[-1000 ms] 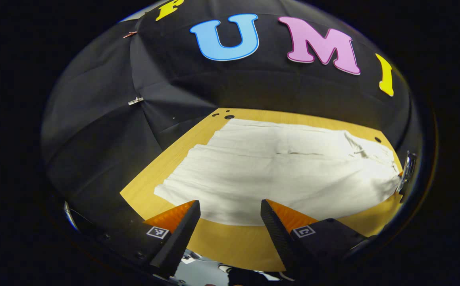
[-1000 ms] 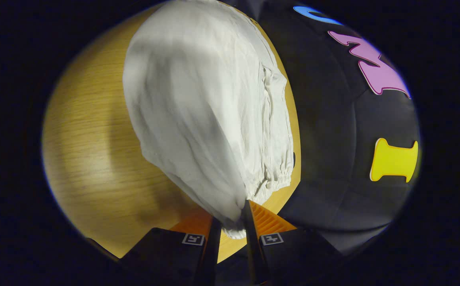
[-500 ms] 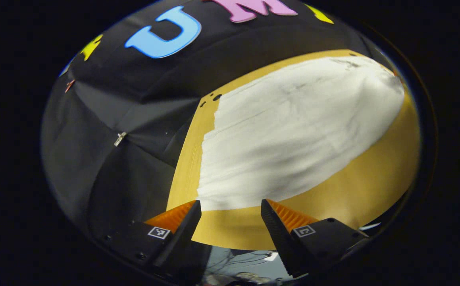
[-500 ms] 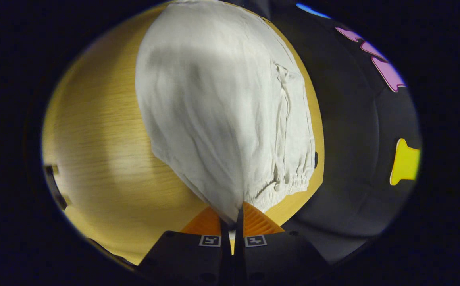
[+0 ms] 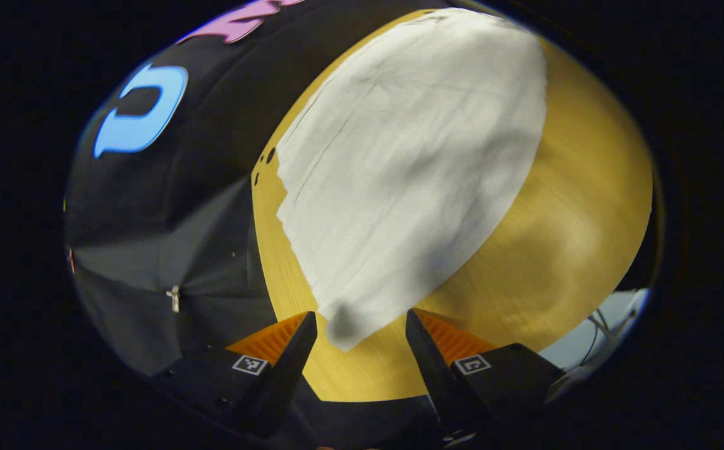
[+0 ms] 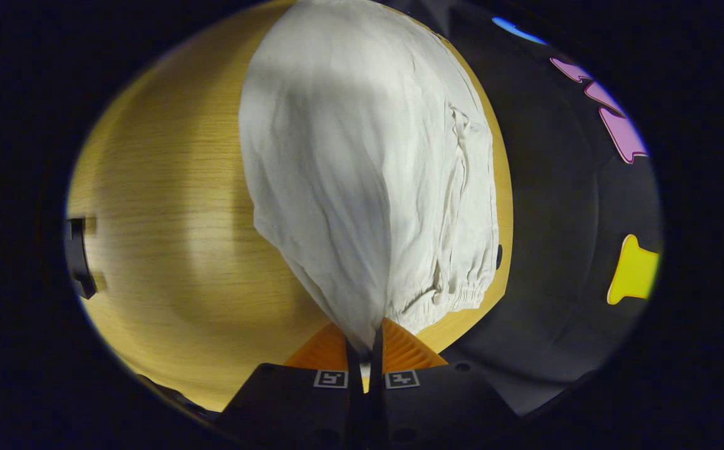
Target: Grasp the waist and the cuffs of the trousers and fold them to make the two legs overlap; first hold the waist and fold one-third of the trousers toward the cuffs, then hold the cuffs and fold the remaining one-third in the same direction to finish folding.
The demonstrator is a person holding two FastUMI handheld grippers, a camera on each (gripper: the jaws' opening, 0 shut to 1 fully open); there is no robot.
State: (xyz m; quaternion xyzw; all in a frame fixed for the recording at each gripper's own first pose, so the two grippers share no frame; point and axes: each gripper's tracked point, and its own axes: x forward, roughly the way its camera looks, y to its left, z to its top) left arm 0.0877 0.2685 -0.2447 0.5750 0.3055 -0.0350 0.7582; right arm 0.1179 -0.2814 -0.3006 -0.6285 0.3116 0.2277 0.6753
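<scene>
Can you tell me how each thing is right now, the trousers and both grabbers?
trousers: spread on the wooden table, waist corner pinched and lifted, a cuff corner lying flat.
right gripper: fingers shut on the trousers' waist corner.
left gripper: fingers open, either side of the cuff corner, not gripping it.

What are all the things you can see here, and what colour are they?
Trousers: one pair, white, spread on the table; the elastic waist bunches at the near right in the right gripper view.
Table: one, yellow-brown wood, under the trousers.
Booth wall: black cloth, behind the table.
Clip: one, small and pale, pinned on the wall cloth in the left gripper view.
Dark object: one, at the table's far left edge in the right gripper view; too small to tell.
Left gripper: one, fingers apart around a trouser corner.
Right gripper: one, fingers pinched on the waist.
</scene>
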